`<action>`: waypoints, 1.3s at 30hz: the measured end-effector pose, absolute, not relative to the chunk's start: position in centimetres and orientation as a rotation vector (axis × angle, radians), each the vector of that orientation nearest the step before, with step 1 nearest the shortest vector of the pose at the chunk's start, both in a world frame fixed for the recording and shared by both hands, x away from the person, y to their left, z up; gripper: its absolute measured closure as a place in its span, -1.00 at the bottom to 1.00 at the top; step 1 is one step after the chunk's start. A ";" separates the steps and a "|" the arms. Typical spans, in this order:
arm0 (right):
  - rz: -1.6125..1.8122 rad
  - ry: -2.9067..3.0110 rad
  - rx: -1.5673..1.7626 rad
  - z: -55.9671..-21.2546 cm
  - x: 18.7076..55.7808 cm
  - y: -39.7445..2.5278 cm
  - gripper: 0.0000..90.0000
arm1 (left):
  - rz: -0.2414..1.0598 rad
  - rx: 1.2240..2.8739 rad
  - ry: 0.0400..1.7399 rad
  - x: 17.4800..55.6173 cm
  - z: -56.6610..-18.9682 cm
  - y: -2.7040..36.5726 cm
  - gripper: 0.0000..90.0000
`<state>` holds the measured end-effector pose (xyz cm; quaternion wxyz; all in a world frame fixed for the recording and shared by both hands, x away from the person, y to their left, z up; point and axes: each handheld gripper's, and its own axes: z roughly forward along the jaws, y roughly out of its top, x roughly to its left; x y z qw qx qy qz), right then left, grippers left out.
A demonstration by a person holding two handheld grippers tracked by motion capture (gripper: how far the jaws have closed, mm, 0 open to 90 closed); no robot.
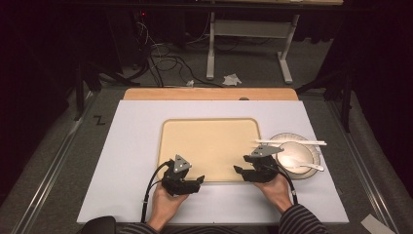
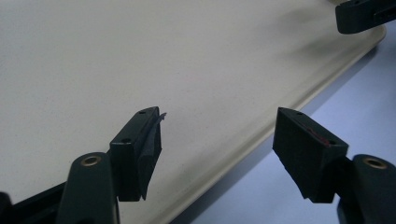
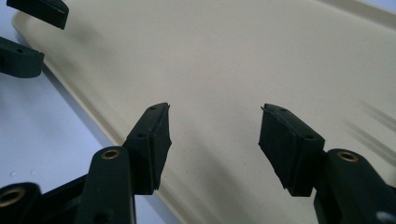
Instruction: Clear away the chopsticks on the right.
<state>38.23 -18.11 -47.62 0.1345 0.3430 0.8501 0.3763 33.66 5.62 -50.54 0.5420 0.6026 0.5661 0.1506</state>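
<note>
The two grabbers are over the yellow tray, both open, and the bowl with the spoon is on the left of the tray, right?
Almost. The bowl with the spoon sits to the right of the tray, as the high view shows. The left gripper and right gripper are indeed open at the tray's near edge.

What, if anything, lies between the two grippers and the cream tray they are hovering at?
Nothing visible does. The left gripper and right gripper both sit open at the near edge of the tray, whose surface is bare. The bowl stands off to its right.
</note>
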 end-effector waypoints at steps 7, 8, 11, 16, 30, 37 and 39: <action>1.075 2.467 0.984 -47.9 38.4 -17.9 0.07 | 0.310 1.374 1.356 33.7 -50.1 6.5 -0.22; 1.081 2.467 0.985 -47.9 38.4 -17.9 0.07 | 0.306 1.364 1.352 33.7 -50.1 6.5 -0.22; 1.084 2.470 0.983 -47.9 38.4 -17.9 0.07 | 0.304 1.361 1.345 33.6 -50.0 6.5 -0.23; 1.086 2.486 0.975 -48.0 38.5 -18.0 -0.02 | 0.313 1.363 1.348 33.7 -50.2 6.7 -0.24; 1.131 2.503 0.963 -47.8 38.4 -18.3 -0.05 | 0.262 1.349 1.357 33.5 -49.9 6.6 -0.21; 1.141 2.495 0.918 -47.5 38.0 -18.4 -0.11 | 0.247 1.354 1.362 33.4 -49.9 6.6 -0.25; 1.143 2.498 0.909 -47.5 37.9 -18.4 -0.10 | 0.249 1.352 1.359 33.5 -49.9 6.6 -0.26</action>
